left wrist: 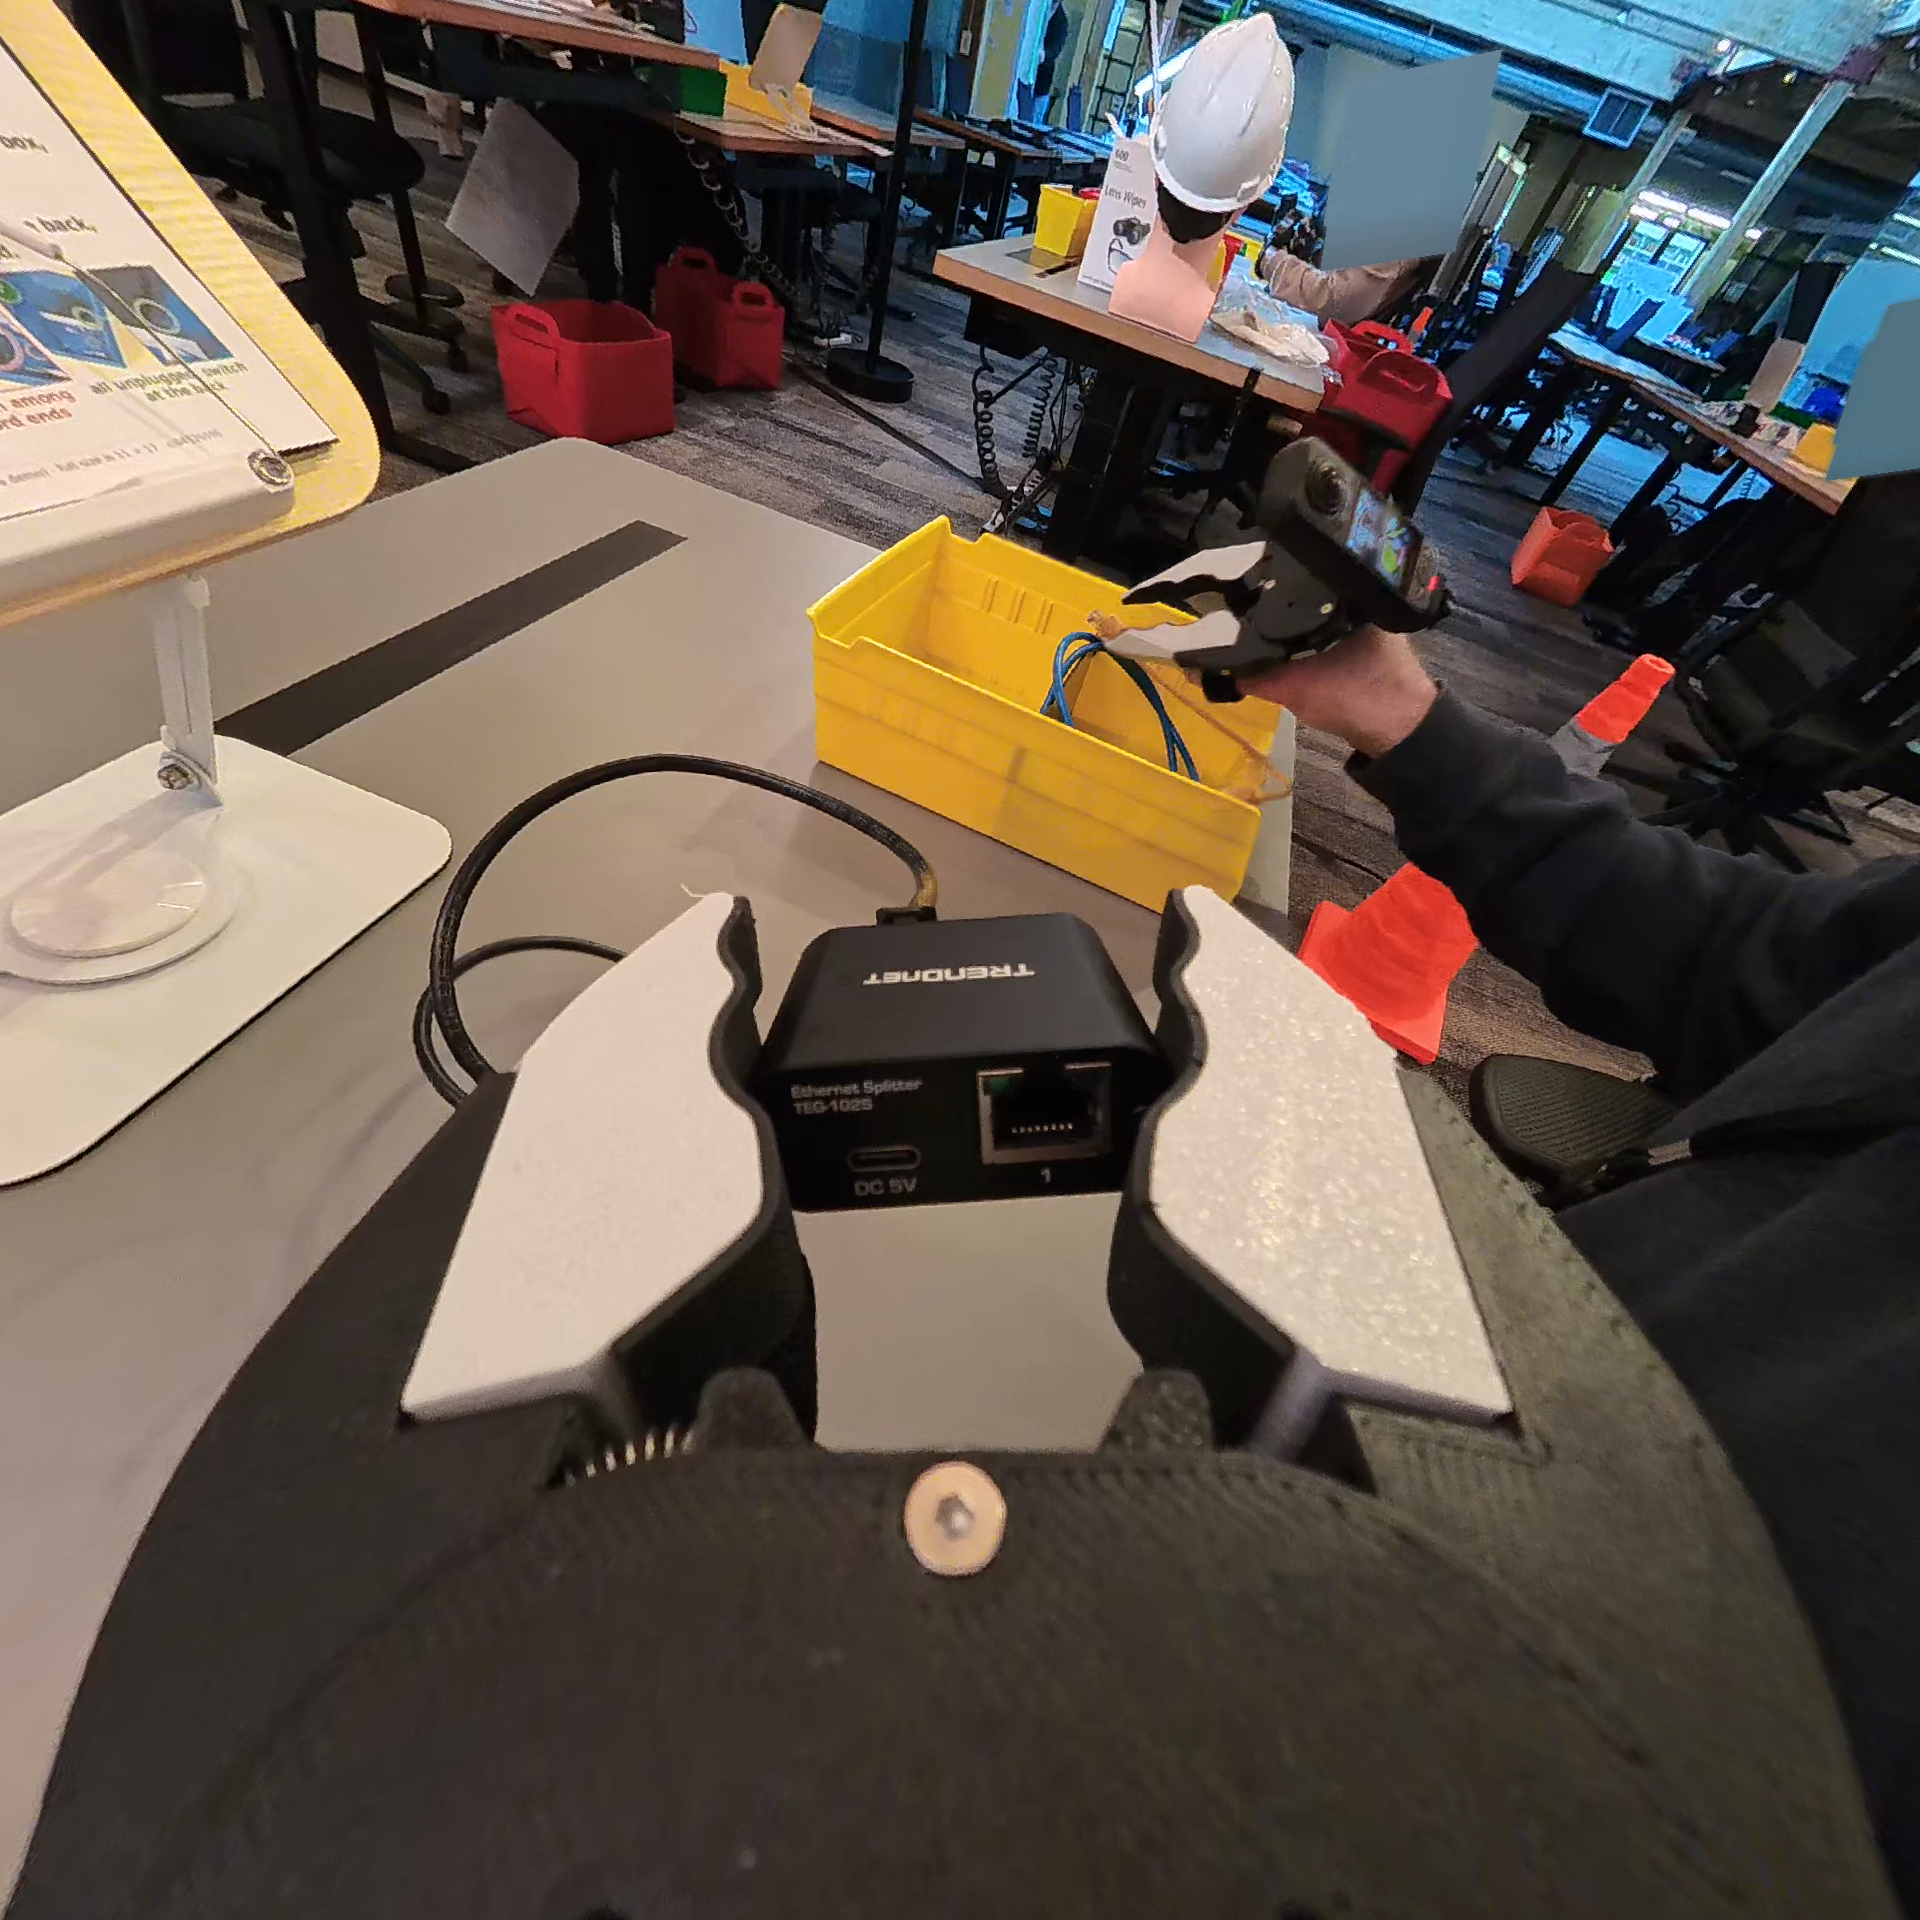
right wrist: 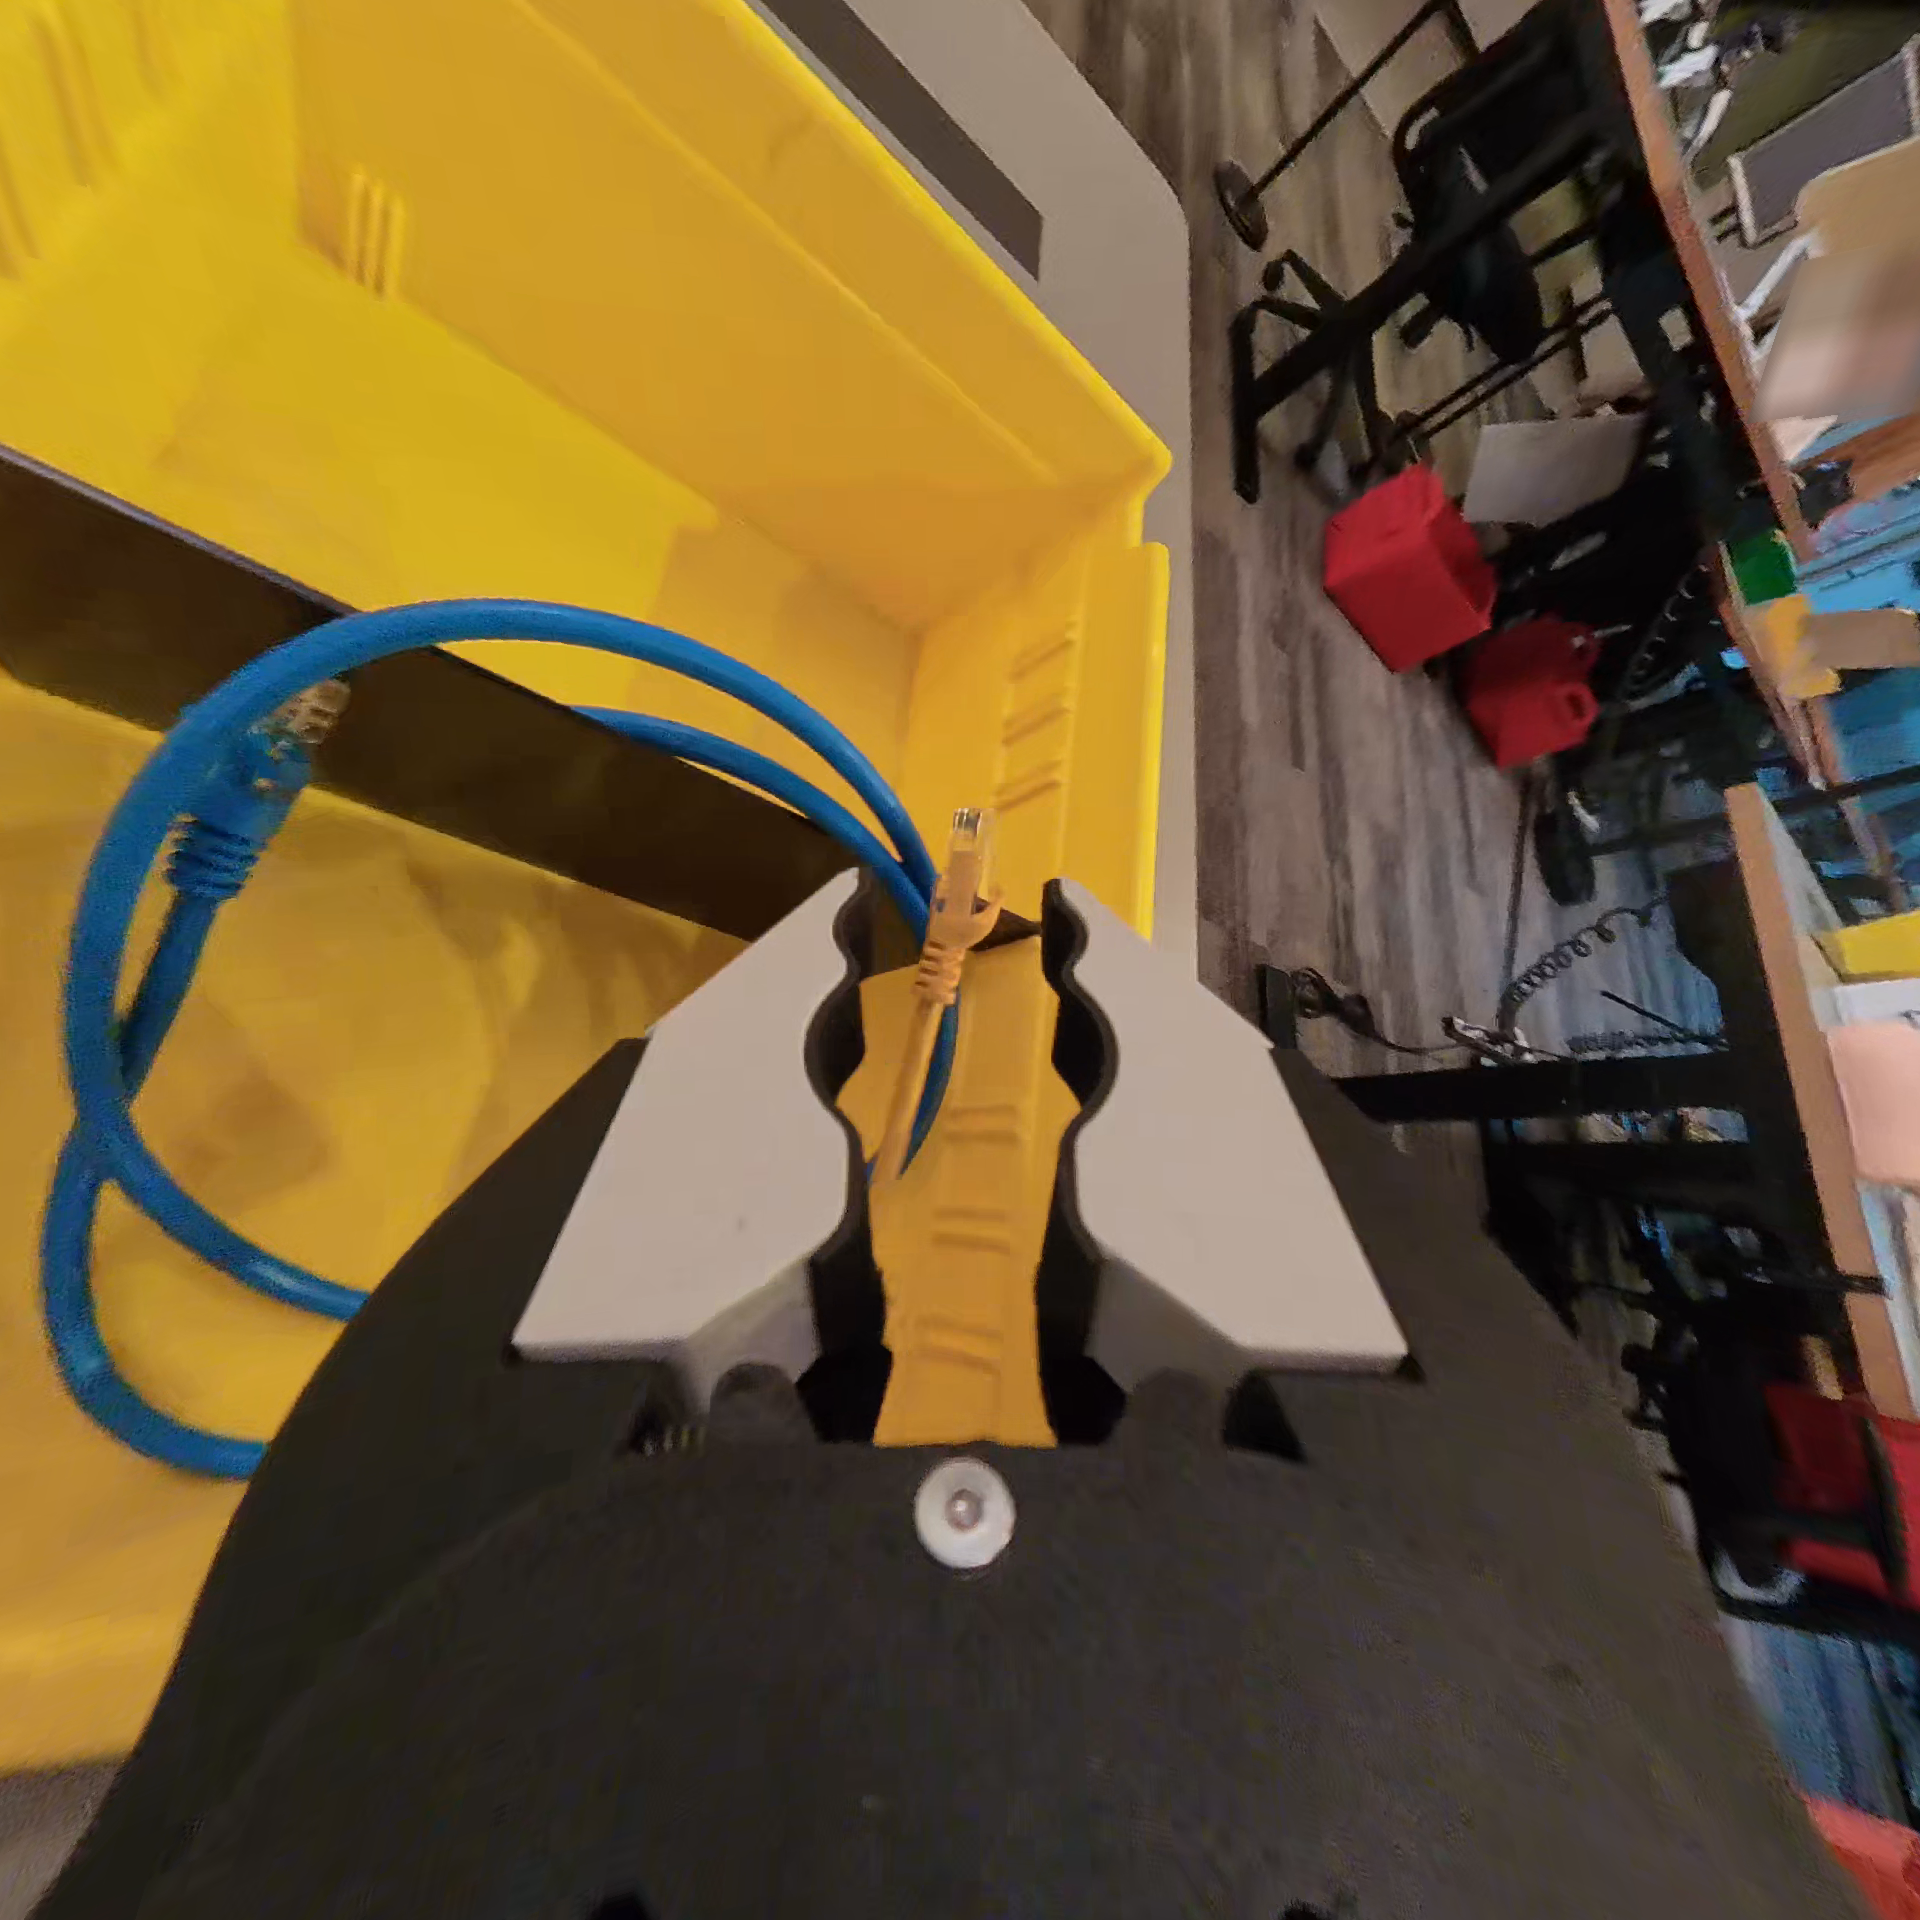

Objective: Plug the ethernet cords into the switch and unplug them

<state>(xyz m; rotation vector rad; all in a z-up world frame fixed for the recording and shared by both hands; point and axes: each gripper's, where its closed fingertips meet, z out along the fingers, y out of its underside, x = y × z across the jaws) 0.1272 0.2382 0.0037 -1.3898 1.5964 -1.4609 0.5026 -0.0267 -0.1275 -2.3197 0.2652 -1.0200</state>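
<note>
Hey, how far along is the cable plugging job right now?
Early stage. Done: a black cable already runs to the switch's far side. In hand: the left gripper has its fingers around the switch, and the right gripper, over the yellow bin, sits at an orange cord's plug, grip unclear. Left: the switch's near port is empty, the blue cord unplugged.

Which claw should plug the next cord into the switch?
Right. The right claw is over the yellow bin, open around the orange cord. The left claw already braces the switch.
</note>
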